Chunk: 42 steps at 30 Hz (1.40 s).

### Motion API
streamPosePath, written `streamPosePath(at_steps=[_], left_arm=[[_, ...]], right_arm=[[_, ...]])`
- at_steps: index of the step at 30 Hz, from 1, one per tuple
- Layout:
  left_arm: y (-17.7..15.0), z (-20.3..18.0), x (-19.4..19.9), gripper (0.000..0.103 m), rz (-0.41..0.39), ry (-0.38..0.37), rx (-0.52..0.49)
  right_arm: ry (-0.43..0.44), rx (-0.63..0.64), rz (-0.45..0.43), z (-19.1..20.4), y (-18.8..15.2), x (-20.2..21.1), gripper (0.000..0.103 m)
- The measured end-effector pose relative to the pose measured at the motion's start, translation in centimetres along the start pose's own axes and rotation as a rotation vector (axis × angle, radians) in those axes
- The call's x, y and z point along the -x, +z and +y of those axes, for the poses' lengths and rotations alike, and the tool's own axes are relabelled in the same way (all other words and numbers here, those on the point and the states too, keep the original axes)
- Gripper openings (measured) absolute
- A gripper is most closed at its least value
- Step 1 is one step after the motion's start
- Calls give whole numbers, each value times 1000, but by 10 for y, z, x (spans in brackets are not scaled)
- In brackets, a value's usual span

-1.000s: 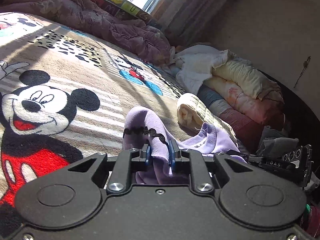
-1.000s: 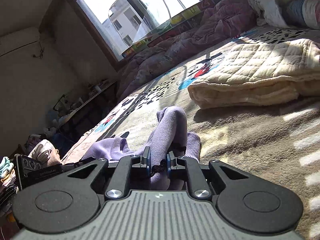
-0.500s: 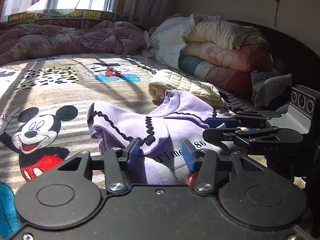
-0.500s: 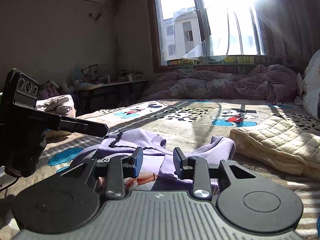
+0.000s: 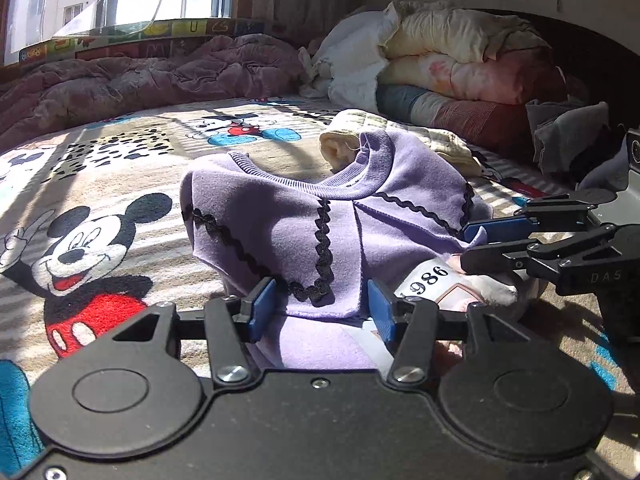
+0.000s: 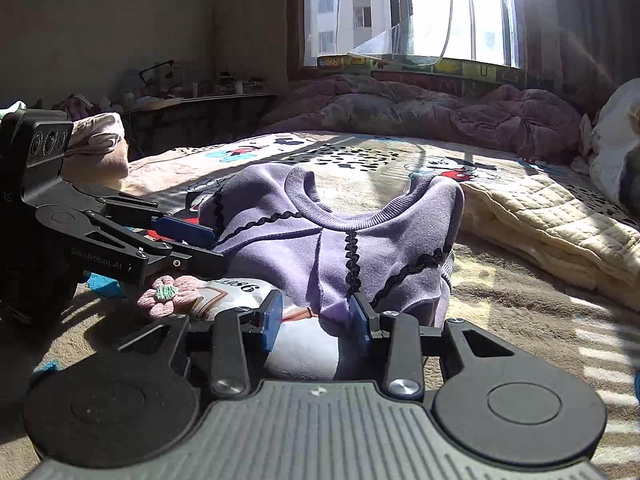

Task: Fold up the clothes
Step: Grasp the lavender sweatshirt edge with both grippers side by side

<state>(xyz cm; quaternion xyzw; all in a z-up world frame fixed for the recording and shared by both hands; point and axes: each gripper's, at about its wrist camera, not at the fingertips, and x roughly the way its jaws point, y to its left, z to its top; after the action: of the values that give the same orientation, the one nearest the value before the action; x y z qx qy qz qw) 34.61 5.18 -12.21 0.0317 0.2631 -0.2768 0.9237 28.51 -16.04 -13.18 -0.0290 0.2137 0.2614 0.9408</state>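
Observation:
A lilac sweater (image 5: 320,216) with black zigzag trim lies bunched on the cartoon-mouse blanket (image 5: 80,240), its ribbed collar standing up. A white printed panel reading "986" (image 5: 428,280) shows under its folded edge. My left gripper (image 5: 320,308) is open, with the sweater's hem lying loose between the blue pads. My right gripper (image 6: 316,316) is open too, its pads either side of a fold of the sweater (image 6: 344,256). Each gripper shows in the other's view: the right gripper (image 5: 500,236) at the right edge, the left gripper (image 6: 192,244) at the left edge.
A folded cream quilt (image 6: 552,232) lies just beyond the sweater. Stacked bedding (image 5: 460,60) sits against the headboard, and a rumpled mauve duvet (image 5: 140,80) runs under the window. A cluttered desk (image 6: 192,96) stands by the far wall.
Both grippers held pinched sweater folds a second ago, then opened and let go. The sweater has dropped onto the blanket and both grippers have drawn back a little.

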Motion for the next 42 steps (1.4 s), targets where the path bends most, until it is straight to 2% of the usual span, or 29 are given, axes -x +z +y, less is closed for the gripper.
streamPosePath(at_steps=[3,5,7,10,15,17,19,21,23,24,25,27,29,30,31,32,33,34,36,37,39,41,42], left_arm=[[11,7,26,49,-112,-19,16],[19,12,30,49,-176,-8,39],[26,15,29,49,-224,-2,47],[33,16,12,49,-226,6,23],[19,26,-33,49,-75,13,54],[23,27,-26,49,-100,-10,61],[30,38,-11,52,-174,-19,134],[33,53,-5,54,-197,8,236],[30,70,-6,57,-201,1,357],[28,75,-10,58,-190,-12,405],[25,79,-14,58,-182,-29,445],[20,85,-23,58,-164,-55,518],[15,86,-32,56,-128,-55,557],[14,85,-34,45,-120,-57,554],[13,85,-34,34,-127,-64,556],[12,86,-32,21,-143,-78,568],[10,91,-28,11,-177,-137,609],[7,98,-24,11,-220,-214,673],[2,107,-20,11,-278,-316,784],[0,109,-22,11,-276,-334,824],[-10,115,-39,12,-191,-319,923],[-24,124,-51,16,-131,-310,1019],[-26,126,-52,17,-119,-308,1039]], right_arm=[[40,7,-25,1,6,11,38],[48,22,-74,1,12,19,36],[12,89,-127,2,22,16,36],[-34,153,-173,-6,38,0,36],[-35,-6,-113,-40,29,-23,36],[-36,-69,-88,-54,25,-33,36],[-38,-130,-69,-67,22,-41,33],[-64,-151,-146,-68,29,-31,36],[-124,-187,-176,-74,32,-29,52],[-148,-209,-179,-78,33,-31,63],[-142,-249,-162,-85,33,-36,67],[-107,-338,-131,-98,31,-45,67],[-60,-382,-109,-105,26,-54,63],[-40,-397,-93,-106,23,-58,55],[-19,-411,-77,-108,20,-62,37],[5,-433,-65,-111,17,-65,37],[60,-512,-92,-119,14,-62,31],[115,-590,-119,-127,11,-58,26],[228,-746,-173,-143,6,-52,24],[281,-822,-197,-151,3,-48,24],[326,-939,-184,-164,-4,-50,23],[296,-1022,-104,-171,-20,-65,24],[298,-1051,-93,-173,-26,-69,25]])
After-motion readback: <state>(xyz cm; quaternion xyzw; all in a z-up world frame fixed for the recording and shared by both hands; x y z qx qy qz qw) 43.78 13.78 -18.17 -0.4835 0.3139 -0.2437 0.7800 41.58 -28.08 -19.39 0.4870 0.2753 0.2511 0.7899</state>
